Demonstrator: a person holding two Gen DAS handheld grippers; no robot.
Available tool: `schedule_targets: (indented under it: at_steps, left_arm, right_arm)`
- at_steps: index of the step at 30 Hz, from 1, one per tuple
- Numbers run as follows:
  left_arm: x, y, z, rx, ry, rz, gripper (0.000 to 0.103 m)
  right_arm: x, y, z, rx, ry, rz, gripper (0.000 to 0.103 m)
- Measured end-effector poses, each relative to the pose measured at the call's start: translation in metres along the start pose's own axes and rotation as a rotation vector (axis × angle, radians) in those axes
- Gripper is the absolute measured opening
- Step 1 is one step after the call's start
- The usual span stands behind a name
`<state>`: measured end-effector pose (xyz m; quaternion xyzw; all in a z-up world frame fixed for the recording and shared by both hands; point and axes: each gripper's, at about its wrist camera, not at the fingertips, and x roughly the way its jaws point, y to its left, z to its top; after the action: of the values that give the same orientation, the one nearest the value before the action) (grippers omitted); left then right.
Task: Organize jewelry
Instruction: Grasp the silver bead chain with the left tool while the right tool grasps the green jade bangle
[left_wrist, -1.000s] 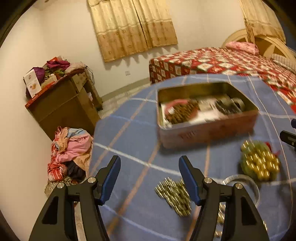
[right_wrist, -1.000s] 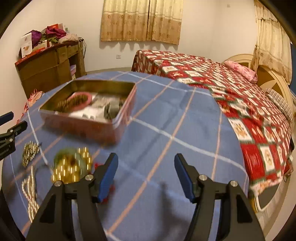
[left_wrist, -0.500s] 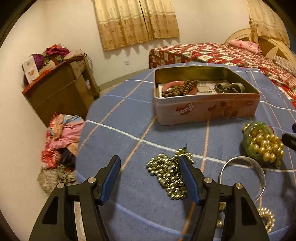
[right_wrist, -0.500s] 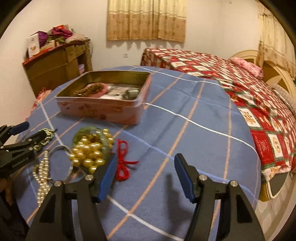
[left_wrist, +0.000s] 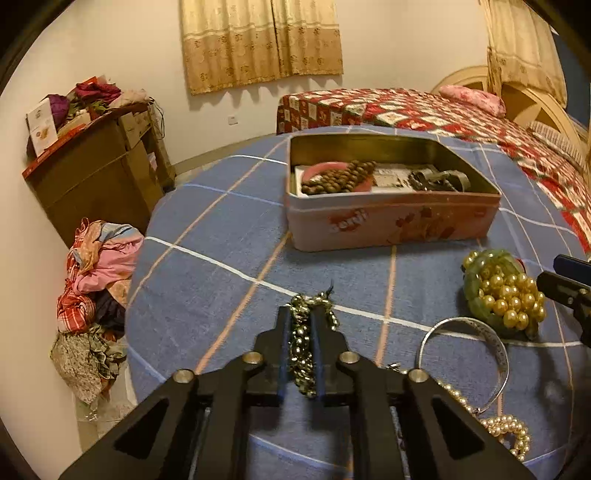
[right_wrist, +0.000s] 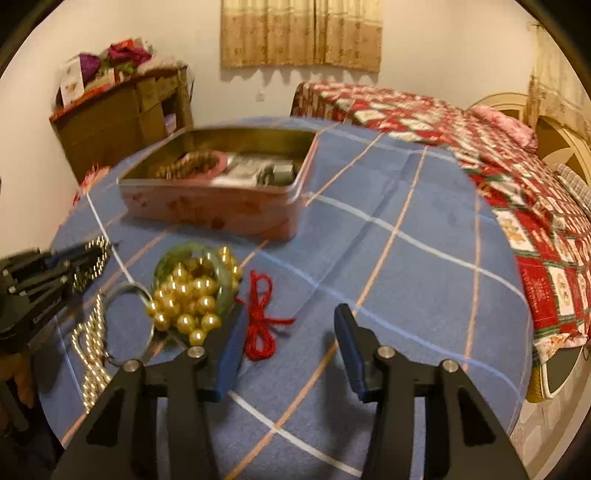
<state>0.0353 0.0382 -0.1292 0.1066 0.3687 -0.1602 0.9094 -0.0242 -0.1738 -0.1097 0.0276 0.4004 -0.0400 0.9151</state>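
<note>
My left gripper (left_wrist: 300, 321) is shut on a gold bead necklace (left_wrist: 302, 343), bunched between its blue pads just above the blue checked tablecloth (left_wrist: 207, 280). It also shows at the left of the right wrist view (right_wrist: 86, 264). An open pink tin (left_wrist: 388, 221) behind it holds brown beads (left_wrist: 340, 181) and a metal piece. A green bangle with large gold pearls (left_wrist: 498, 291) lies to the right, a silver bangle (left_wrist: 476, 354) and a pearl string (left_wrist: 506, 428) nearer. My right gripper (right_wrist: 290, 325) is open, a red cord (right_wrist: 260, 321) just by its left finger.
The round table ends close on the left and near side. A wooden cabinet (left_wrist: 92, 173) and a heap of clothes (left_wrist: 96, 280) stand on the floor at left. A bed with a red patterned cover (left_wrist: 443, 114) lies behind the table.
My left gripper has closed on the gold bead necklace, which lay between its open fingers before. My right gripper has moved toward the red cord and pearls and stays open.
</note>
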Motion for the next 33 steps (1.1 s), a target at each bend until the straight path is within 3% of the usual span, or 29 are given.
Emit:
schedule_targets:
  at_steps: [6, 16, 17, 18, 19, 20, 21, 22, 29, 31, 33]
  left_arm:
    - [-0.015, 0.003, -0.002, -0.003, -0.027, 0.012, 0.004]
    - [-0.023, 0.012, -0.004, -0.050, -0.065, -0.013, 0.006]
    - [-0.024, 0.012, -0.003, -0.048, -0.072, -0.005, 0.011]
    - [-0.025, 0.011, -0.002, -0.043, -0.073, -0.001, 0.036]
    - [-0.025, 0.011, -0.002, -0.042, -0.077, 0.006, 0.070]
    - [-0.027, 0.011, -0.002, -0.047, -0.088, 0.016, 0.081]
    - [-0.028, 0.012, -0.003, -0.054, -0.105, 0.023, 0.084]
    - [-0.027, 0.011, -0.003, -0.051, -0.101, 0.016, 0.084]
    - [-0.010, 0.003, -0.007, -0.025, -0.031, 0.007, 0.081]
    - [-0.005, 0.001, -0.005, -0.015, -0.015, -0.005, 0.061]
    - [0.002, 0.000, -0.005, -0.007, 0.020, -0.015, 0.049]
  right_arm:
    - [-0.008, 0.023, 0.003, -0.025, -0.036, 0.070, 0.055]
    - [0.004, 0.041, 0.001, -0.090, -0.008, 0.087, 0.054]
    - [0.004, 0.042, 0.000, -0.093, -0.003, 0.093, 0.053]
    - [0.004, 0.043, 0.000, -0.098, 0.001, 0.095, 0.053]
    - [0.004, 0.044, -0.001, -0.103, 0.003, 0.106, 0.053]
    - [0.004, 0.047, -0.003, -0.114, 0.006, 0.113, 0.052]
    - [0.005, 0.048, -0.004, -0.124, 0.008, 0.112, 0.048]
    - [0.006, 0.048, -0.004, -0.128, 0.015, 0.108, 0.031]
    - [0.004, 0.023, -0.003, -0.032, 0.003, 0.115, 0.020]
    - [0.001, 0.019, -0.001, -0.020, -0.007, 0.114, 0.020]
    - [-0.004, 0.017, 0.000, -0.013, -0.028, 0.138, 0.020]
